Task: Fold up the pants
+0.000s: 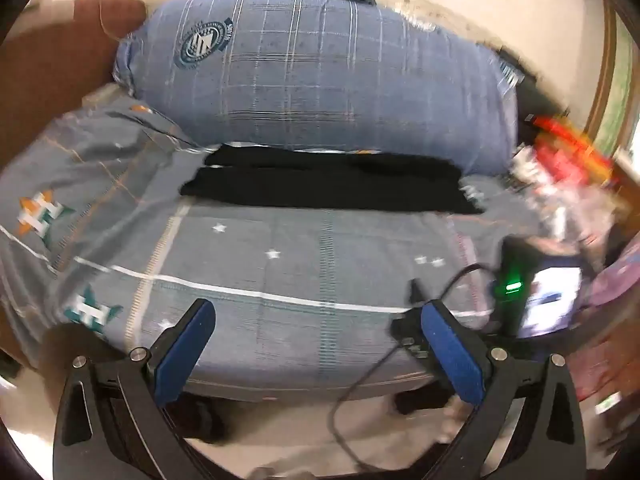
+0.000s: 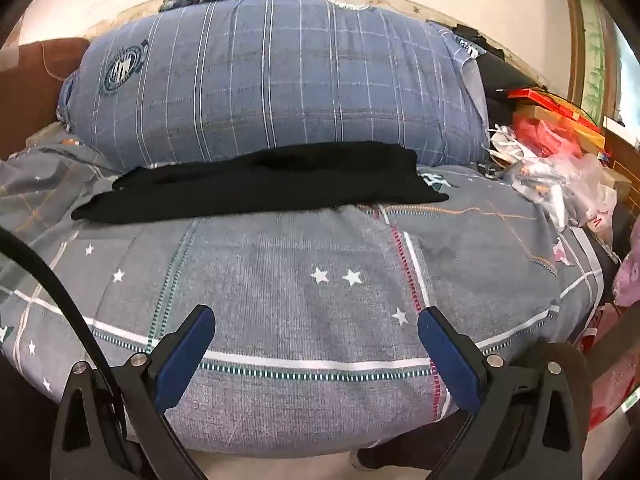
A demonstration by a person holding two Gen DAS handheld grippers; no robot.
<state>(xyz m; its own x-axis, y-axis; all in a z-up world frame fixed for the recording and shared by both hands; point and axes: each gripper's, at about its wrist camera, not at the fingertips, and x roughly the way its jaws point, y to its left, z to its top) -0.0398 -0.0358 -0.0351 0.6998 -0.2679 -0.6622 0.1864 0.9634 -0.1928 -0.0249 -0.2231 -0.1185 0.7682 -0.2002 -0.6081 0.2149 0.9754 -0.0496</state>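
Black pants (image 1: 328, 186) lie flat and folded lengthwise across the far part of the grey bed cover, just in front of a big blue pillow; they also show in the right wrist view (image 2: 264, 184). My left gripper (image 1: 318, 312) is open and empty, well short of the pants, over the bed's near edge. My right gripper (image 2: 316, 320) is open and empty, also over the near part of the bed. The other gripper's black body with a green light (image 1: 514, 288) shows at the right of the left wrist view.
A large blue checked pillow (image 2: 272, 84) stands behind the pants. A grey star-patterned cover (image 2: 304, 264) spreads over the bed. Plastic bags and red boxes (image 2: 556, 152) pile at the right. A brown headboard (image 1: 48, 76) is at the left. A black cable (image 1: 372, 376) hangs near the bed's edge.
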